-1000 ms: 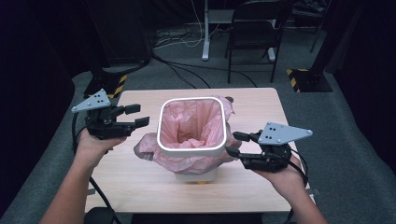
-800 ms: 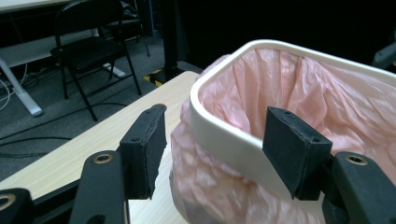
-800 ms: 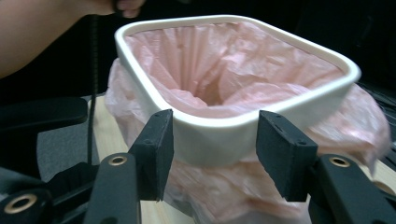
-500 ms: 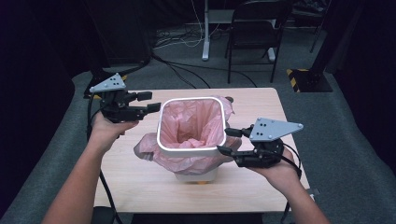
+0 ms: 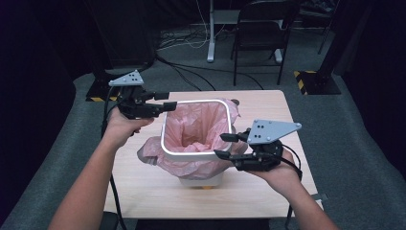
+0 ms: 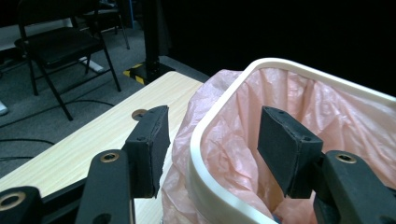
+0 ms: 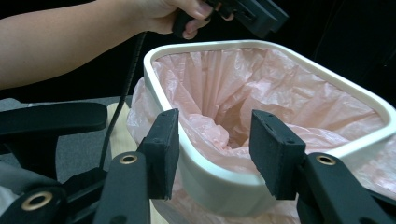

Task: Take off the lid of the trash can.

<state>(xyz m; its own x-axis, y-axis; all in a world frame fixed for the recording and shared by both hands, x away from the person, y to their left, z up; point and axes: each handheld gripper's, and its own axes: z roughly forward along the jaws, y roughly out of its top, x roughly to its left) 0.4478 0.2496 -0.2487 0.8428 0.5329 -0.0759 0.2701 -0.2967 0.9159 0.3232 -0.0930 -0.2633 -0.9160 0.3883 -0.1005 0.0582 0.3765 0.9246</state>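
- Straddling the near right corner of the white plastic rim ring [image 5: 165,143], the right gripper [image 5: 224,146] has its jaws apart, one outside the ring and one over the liner; no pad is seen pressing on it.
- The ring sits on top of a small white plastic waste bin [image 5: 203,180] standing upright near the middle of the light wooden table [image 5: 143,191].
- A crinkled pink plastic bag liner [image 5: 198,127] fills the bin; its edge spills over below the ring and bunches on the left side.
- The left gripper [image 5: 166,101] is at the far left corner of the ring, jaws apart; in the left gripper view one jaw lies outside the ring and one inside, over the liner, neither clearly touching.
- Beyond the table, a black folding chair [image 5: 261,36] stands on the grey carpet [image 5: 364,143].
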